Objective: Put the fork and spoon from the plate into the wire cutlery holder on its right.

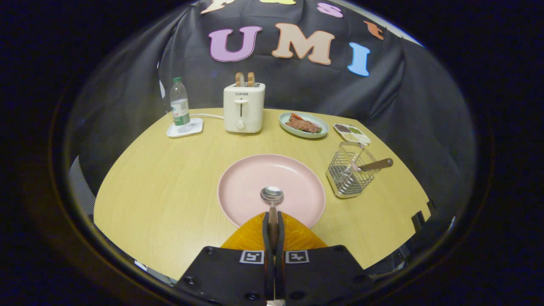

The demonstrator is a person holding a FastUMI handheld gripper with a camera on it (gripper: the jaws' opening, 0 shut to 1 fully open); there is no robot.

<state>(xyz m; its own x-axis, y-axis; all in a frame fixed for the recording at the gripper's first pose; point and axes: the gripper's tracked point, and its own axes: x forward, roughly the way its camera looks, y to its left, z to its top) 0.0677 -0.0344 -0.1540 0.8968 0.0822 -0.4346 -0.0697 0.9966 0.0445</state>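
My gripper (pixel 272 219) is shut on the wooden handle of the spoon (pixel 272 194), whose metal bowl sticks out just ahead of the fingertips, over the near half of the pink plate (pixel 250 174). I cannot tell whether the spoon touches the plate or hangs just above it. To the right of the plate stands the wire cutlery holder (pixel 349 178). A wooden-handled utensil (pixel 376 165), probably the fork, leans in it with its handle pointing up and right; its head is hidden among the wires.
Across the round wooden table (pixel 170 191) beyond the plate stand a water bottle (pixel 179 106) on a white coaster, a white toaster (pixel 244 106) holding two bread slices, a green plate of food (pixel 304 125) and a small divided dish (pixel 352 133) behind the holder.
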